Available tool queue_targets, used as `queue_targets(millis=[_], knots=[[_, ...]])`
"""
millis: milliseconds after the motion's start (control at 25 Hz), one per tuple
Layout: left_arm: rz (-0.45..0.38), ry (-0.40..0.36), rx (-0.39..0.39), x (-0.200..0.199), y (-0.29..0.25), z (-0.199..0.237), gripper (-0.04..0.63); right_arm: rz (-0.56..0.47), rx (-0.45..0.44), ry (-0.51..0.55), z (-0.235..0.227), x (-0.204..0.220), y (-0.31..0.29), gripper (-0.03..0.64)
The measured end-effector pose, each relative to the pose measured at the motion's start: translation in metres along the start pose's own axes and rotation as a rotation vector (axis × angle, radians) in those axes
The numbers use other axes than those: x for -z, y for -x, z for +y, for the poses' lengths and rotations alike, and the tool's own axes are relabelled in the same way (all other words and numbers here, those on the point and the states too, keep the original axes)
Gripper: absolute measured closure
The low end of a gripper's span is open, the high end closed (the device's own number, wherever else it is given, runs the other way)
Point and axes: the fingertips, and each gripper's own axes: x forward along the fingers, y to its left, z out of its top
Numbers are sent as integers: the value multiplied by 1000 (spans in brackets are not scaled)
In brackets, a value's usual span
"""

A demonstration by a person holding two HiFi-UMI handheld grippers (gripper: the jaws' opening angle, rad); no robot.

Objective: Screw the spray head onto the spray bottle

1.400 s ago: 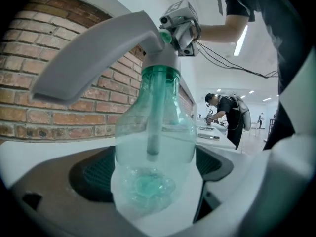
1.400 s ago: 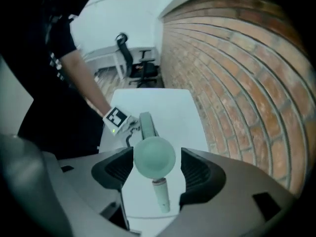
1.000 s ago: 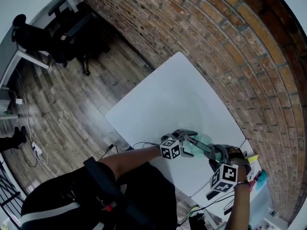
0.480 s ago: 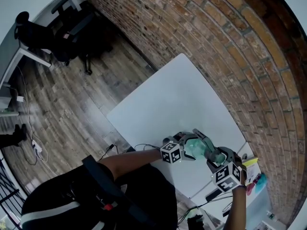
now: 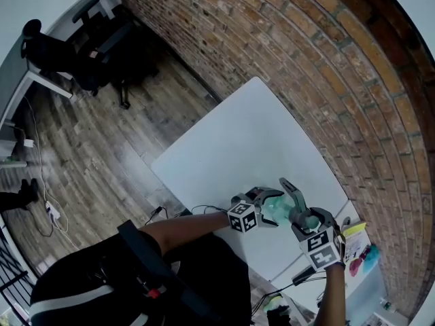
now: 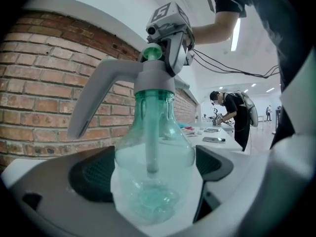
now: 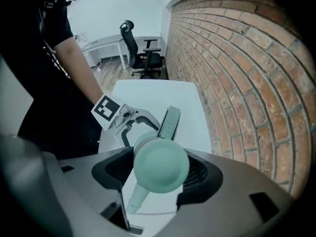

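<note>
A clear green spray bottle (image 6: 155,157) stands upright on the white table (image 5: 238,148), and my left gripper (image 6: 153,169) is shut on its belly. In the head view that bottle (image 5: 274,211) shows between the left gripper (image 5: 262,206) and the right gripper (image 5: 300,216). The grey spray head (image 6: 143,75) sits on the bottle's neck, its trigger lever (image 6: 91,105) hanging to the left. From above, my right gripper (image 7: 160,169) is shut on the spray head's green top (image 7: 160,163). The trigger lever (image 7: 169,123) points away from me, toward the table's far end.
A brick wall (image 5: 326,80) runs along the table's far side. A second table (image 5: 360,263) with colourful small items adjoins at the lower right. A black office chair (image 7: 140,53) and a white desk stand beyond. A person (image 6: 234,112) works at a far table.
My right gripper has turned with the spray head, and the trigger lever has swung from pointing left toward the brick wall. The left gripper and bottle have hardly moved.
</note>
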Motion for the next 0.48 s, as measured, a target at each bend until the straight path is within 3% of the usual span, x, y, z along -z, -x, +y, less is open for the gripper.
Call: queue_targets(millis=[240,480], knots=[[4,-4,-7,-2,-1,1,86,-3,-1,-83,0,0,0,336],[7,-1,-7,-2,-1,1,87,-40,7,-271,-6,1,0,336]])
